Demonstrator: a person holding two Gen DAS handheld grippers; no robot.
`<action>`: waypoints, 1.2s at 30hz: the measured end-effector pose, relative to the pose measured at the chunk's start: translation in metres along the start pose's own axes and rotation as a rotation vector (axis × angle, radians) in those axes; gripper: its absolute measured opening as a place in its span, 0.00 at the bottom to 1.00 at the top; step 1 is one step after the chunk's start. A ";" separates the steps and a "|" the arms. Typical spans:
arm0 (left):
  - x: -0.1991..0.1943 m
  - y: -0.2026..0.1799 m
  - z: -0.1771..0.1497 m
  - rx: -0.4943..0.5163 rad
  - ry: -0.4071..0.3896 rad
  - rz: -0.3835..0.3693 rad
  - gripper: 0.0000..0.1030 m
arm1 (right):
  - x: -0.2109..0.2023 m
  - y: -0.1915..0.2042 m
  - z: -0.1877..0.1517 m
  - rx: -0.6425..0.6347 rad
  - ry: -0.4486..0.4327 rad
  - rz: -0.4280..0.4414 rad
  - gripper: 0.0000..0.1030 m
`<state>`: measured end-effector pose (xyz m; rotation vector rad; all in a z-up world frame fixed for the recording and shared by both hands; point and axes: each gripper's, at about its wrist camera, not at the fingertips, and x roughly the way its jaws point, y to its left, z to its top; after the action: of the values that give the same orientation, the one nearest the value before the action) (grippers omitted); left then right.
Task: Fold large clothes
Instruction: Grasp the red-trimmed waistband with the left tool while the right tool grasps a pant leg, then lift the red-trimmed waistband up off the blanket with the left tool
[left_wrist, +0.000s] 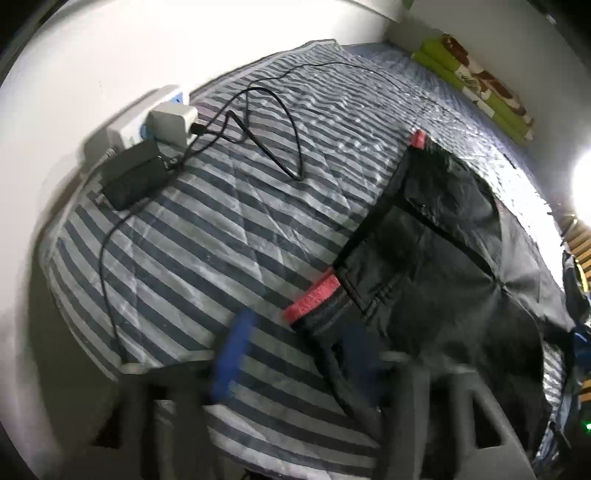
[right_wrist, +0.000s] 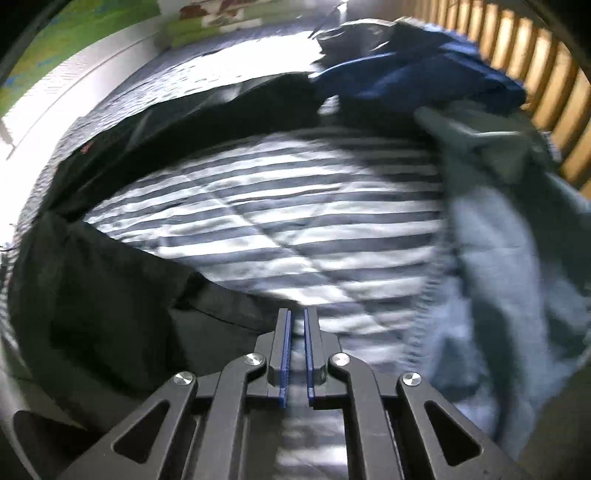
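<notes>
The left gripper (left_wrist: 295, 350) is spread wide over the jacket's (left_wrist: 436, 251) pink-cuffed sleeve (left_wrist: 314, 295), holding nothing. The right gripper (right_wrist: 297, 332) is nearly closed and empty above the striped quilt (right_wrist: 258, 221). Best to pinch the cuff squarely, then draw it across. The jacket is black, slick, and lies crumpled on the quilt.

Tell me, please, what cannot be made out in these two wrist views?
- Left wrist view: whether the left gripper holds the black jacket is unclear, since motion blur smears its fingers.
- Left wrist view: the jacket's right side is cut off by the frame edge.
- Right wrist view: the blue garment and grey-blue garment are blurred, so their type is unreadable.
</notes>
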<state>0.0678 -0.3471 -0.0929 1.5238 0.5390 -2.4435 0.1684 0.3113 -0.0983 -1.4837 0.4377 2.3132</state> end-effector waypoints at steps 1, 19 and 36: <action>0.001 -0.001 -0.002 0.011 0.000 0.001 0.68 | -0.008 0.001 -0.006 -0.003 0.011 0.022 0.22; 0.030 -0.049 -0.019 0.029 0.054 -0.058 0.25 | -0.054 0.162 -0.143 -0.622 -0.069 0.103 0.54; -0.019 -0.075 -0.003 0.111 -0.033 -0.070 0.17 | -0.071 0.193 -0.121 -0.808 -0.116 0.066 0.04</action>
<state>0.0517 -0.2777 -0.0624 1.5273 0.4657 -2.5864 0.2055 0.0771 -0.0691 -1.6339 -0.5634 2.7652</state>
